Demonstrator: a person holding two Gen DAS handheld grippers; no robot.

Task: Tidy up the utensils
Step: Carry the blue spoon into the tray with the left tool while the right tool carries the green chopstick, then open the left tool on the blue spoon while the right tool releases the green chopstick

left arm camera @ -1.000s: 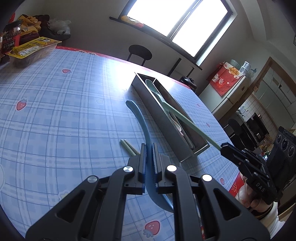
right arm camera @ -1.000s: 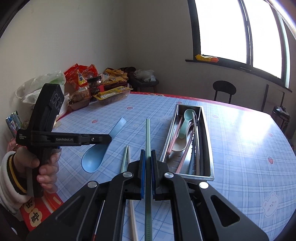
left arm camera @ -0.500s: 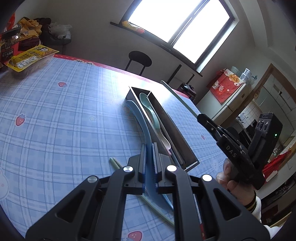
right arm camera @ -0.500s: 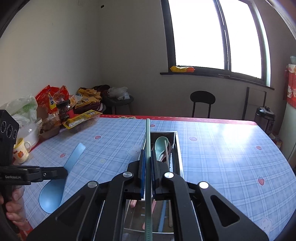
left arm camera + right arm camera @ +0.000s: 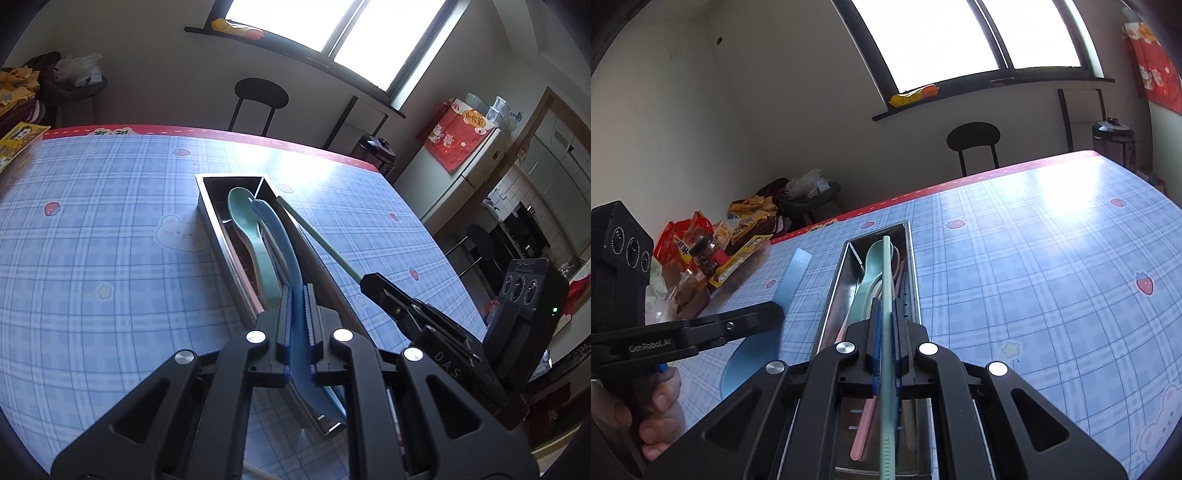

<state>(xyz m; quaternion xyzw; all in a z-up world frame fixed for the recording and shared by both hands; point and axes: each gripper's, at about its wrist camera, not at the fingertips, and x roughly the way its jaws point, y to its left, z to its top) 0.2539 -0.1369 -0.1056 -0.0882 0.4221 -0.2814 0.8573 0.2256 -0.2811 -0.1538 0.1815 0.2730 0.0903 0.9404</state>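
While the left gripper (image 5: 297, 314) clamps tight on the blue spoon (image 5: 284, 254), its view looks straight down the length of the steel tray (image 5: 221, 236), which runs away from the fingertips on the blue checked tablecloth (image 5: 110, 240). The blue spoon's handle arches forward over the tray, its tip up near the far end, its bowl hanging back under the gripper body. Just left of it, a mint spoon (image 5: 251, 229) lies inside the tray with pink handles beneath. To the right, the right gripper (image 5: 369, 284) pokes in with the green chopstick (image 5: 317, 236) pinched in its closed tips, the stick slanting over the tray's right rim toward the far corner, crowding the blue spoon's path. Beyond the table: a black chair (image 5: 260, 96), a window sill, a red hanging on a fridge far right.

Over to the right wrist view: its jaws are closed hard on the green chopstick (image 5: 886, 314), which runs dead ahead over the tray (image 5: 831, 295), lined up above the mint spoon (image 5: 875, 258). A pink utensil (image 5: 864, 417) lies below the fingers in the tray's near end. Off to the left, the left gripper (image 5: 775, 315) reaches in sideways, a hand (image 5: 653, 413) on its grip, the blue spoon (image 5: 753, 354) hanging outside the tray's left wall from this angle. Further left and back, snack packets (image 5: 701, 251) pile at the table edge; the black chair (image 5: 973, 140) stands ahead by the wall.
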